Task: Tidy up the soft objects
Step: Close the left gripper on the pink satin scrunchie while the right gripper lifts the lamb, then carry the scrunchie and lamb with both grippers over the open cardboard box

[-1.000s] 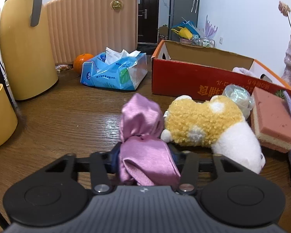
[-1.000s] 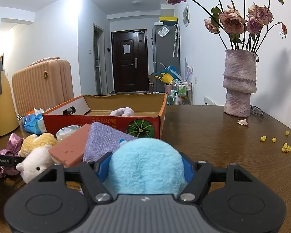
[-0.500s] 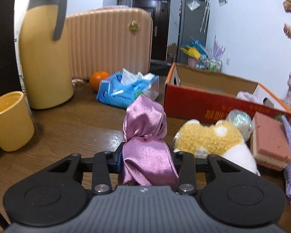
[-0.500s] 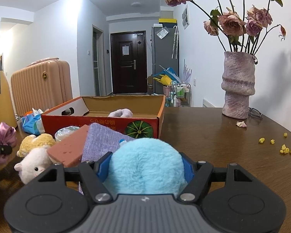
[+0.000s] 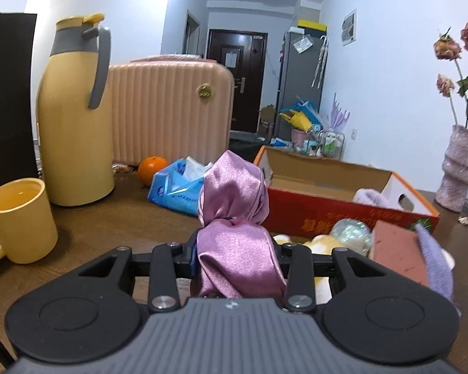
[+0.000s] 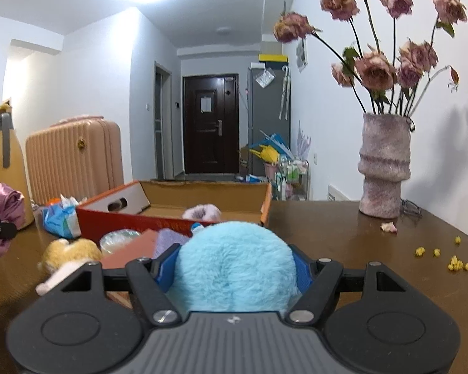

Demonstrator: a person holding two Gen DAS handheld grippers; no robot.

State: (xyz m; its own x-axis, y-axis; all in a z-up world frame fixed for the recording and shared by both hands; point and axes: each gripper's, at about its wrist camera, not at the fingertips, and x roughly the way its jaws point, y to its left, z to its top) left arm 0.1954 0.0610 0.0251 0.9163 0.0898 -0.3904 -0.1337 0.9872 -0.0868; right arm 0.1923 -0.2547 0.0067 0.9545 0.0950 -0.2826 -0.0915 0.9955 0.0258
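As seen from the left wrist, the left gripper (image 5: pixel 237 251) pinches a bundle of pink satin cloth (image 5: pixel 234 215) between its fingers, the bundle standing up above the jaws and clear of the desk (image 5: pixel 109 218). Directly behind the bundle lies a blue tissue pack (image 5: pixel 177 191), with an orange (image 5: pixel 152 170) just beyond it. To the left stand a yellow mug (image 5: pixel 18 218) and a tall yellow thermos jug (image 5: pixel 75 115); a ribbed pink suitcase (image 5: pixel 168 109) rises behind them. To the right sits an open red cardboard box (image 5: pixel 343 208) with a pale lilac fluffy item (image 5: pixel 369 195) inside. Between the gripper and the box lie a yellow-and-white plush toy (image 5: pixel 323 243), a clear plastic ball (image 5: pixel 351 232), a pink sponge block (image 5: pixel 399 255) and a lilac knitted cloth (image 5: pixel 433 261), crowded together and partly hidden by the gripper body. A lilac vase (image 5: pixel 458 171) stands at far right.

From the right wrist, the right gripper (image 6: pixel 235 272) clamps a fluffy light-blue ball (image 6: pixel 234 265) between its blue pads; the ball fills the gap and hides the desk just ahead. Beyond it lies the box (image 6: pixel 171 215), open side up, with the fluffy item (image 6: pixel 202 211) in it. The plush toy (image 6: pixel 71 254), plastic ball (image 6: pixel 118 240), sponge block (image 6: pixel 131 249) and knitted cloth (image 6: pixel 168 240) stand between this gripper and the box's near wall. At far left the satin bundle (image 6: pixel 6 205) shows in the other gripper. The vase (image 6: pixel 385 168) with dried roses stands on the right, with petals and yellow crumbs (image 6: pixel 446 255) scattered on the desk (image 6: pixel 343 233).
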